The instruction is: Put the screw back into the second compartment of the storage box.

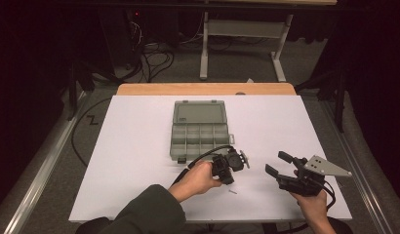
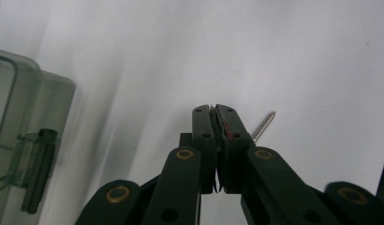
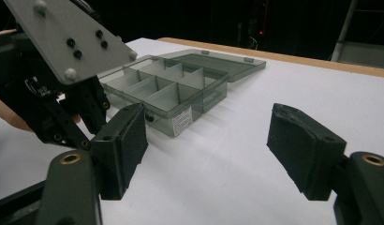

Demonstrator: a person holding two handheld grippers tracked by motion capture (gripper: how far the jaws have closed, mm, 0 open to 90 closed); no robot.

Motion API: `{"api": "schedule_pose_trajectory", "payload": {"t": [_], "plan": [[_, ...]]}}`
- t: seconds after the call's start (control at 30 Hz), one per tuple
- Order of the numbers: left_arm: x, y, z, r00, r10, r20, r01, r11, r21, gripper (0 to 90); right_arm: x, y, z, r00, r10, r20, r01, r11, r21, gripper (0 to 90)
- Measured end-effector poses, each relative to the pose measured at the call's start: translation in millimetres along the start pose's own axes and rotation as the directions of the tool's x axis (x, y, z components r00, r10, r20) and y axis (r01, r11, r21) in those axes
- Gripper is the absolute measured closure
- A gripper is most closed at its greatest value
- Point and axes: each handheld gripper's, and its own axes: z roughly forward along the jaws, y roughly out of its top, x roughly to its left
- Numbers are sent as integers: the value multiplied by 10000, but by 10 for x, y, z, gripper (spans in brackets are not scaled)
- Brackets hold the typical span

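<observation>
A person's left hand holds my left gripper point(image 1: 227, 179) just in front of the open organizer box point(image 1: 200, 131), tips down toward the white table. Its jaws point(image 2: 213, 110) stand shut, pad against pad, with a tiny bright glint at the tips; I cannot tell if anything is pinched there. A small silver screw point(image 2: 265, 126) lies loose on the table right beside the tips, and shows as a short pale sliver point(image 1: 232, 191). My right gripper point(image 1: 278, 163) rests to the right, open point(image 3: 206, 117), nothing between its pads.
The smoke-grey organizer box point(image 3: 171, 89) has several empty-looking compartments and its lid point(image 1: 199, 113) laid flat behind. Its front latch point(image 2: 38, 164) is near the left gripper. The white table sheet point(image 1: 139, 146) ends at a wooden strip point(image 1: 203, 88) at the back.
</observation>
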Motion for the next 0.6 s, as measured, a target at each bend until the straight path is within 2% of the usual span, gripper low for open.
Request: {"api": "schedule_pose_trajectory", "payload": {"t": [0.2, 0.6], "plan": [[44, -48, -81, 9999, -159, -8, 159, 9999, -48, 869, 0, -1, 0, 10000, 6, 11, -6, 10000, 14, 303], [177, -170, -303, 9970, -755, -162, 746, 9959, -515, 869, 15, -7, -7, 10000, -76, 17, 76, 10000, -22, 303]]}}
